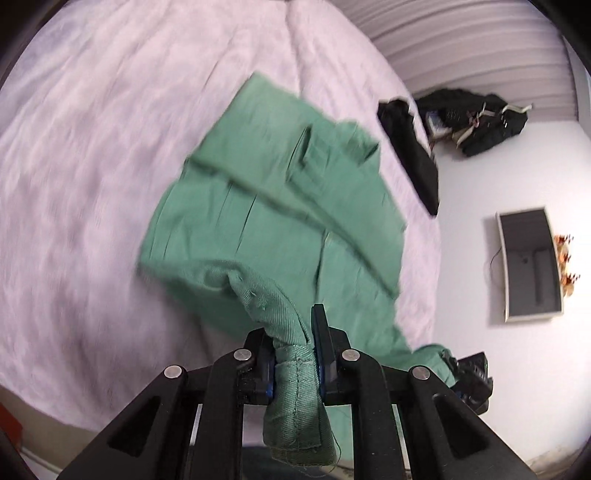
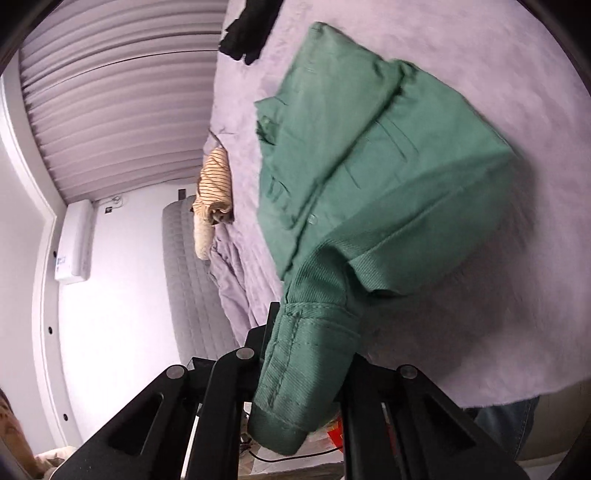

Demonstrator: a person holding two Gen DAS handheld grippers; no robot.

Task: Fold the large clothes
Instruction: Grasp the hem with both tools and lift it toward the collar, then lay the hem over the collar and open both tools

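Observation:
A large green shirt [image 1: 273, 206] lies partly folded on a pale lilac bedsheet [image 1: 92, 166]. My left gripper [image 1: 293, 354] is shut on a bunched hem of the shirt and lifts it off the sheet. In the right wrist view the same green shirt [image 2: 369, 177] hangs from my right gripper [image 2: 306, 354], which is shut on a stitched edge of it; the cloth drapes over and hides the right finger. The other gripper [image 1: 469, 373] shows at the shirt's far corner in the left wrist view.
A black garment [image 1: 410, 155] lies at the bed's edge, also in the right wrist view [image 2: 251, 26]. A dark clothes pile [image 1: 476, 122] and a grey tray [image 1: 530, 262] lie on the white floor. A striped beige garment [image 2: 214, 192] sits by the grey mattress side [image 2: 192, 280].

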